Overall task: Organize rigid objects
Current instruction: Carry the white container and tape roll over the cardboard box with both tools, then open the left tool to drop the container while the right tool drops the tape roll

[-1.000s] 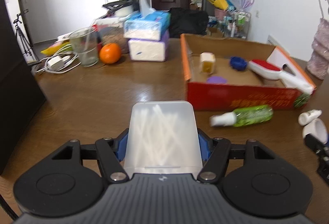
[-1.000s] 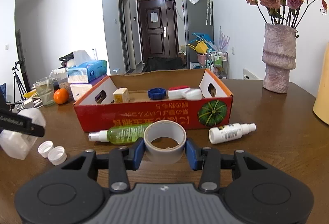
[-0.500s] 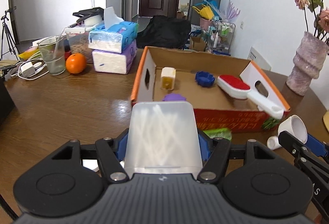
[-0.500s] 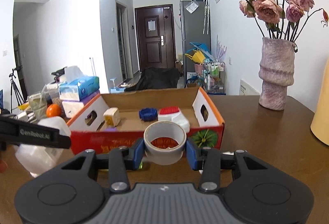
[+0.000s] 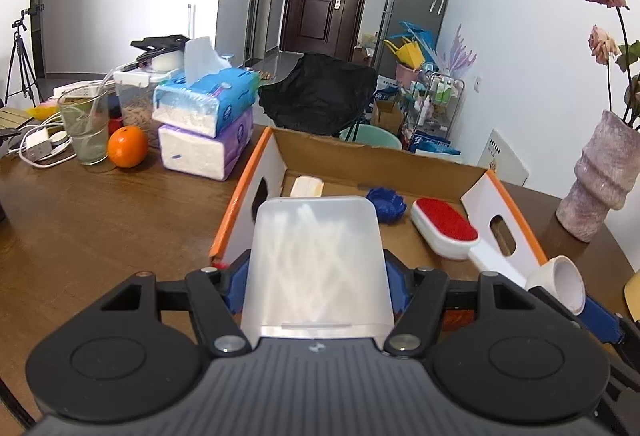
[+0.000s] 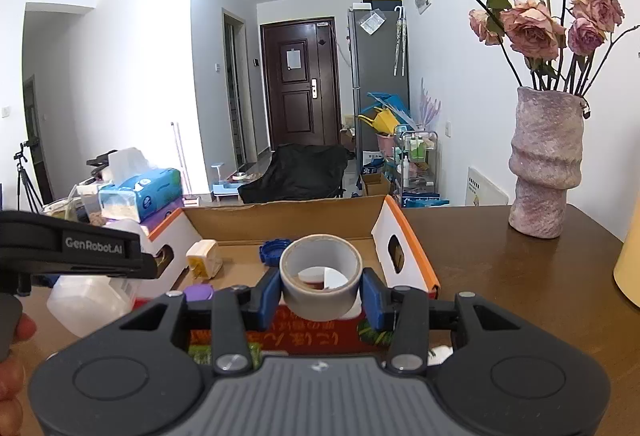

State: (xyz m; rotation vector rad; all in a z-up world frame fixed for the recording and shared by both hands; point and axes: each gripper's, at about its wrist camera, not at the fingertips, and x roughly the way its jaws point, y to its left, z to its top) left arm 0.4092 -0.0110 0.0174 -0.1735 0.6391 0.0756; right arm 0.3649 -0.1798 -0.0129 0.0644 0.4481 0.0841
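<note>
Box floor (image 5: 416, 248) partly hidden behind swab case (image 5: 316, 264).

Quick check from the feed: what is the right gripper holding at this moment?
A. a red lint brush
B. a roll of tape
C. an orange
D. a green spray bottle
B. In the right wrist view, the right gripper has its blue pads closed on either side of a grey roll of tape, held above the front wall of the cardboard box.
</note>
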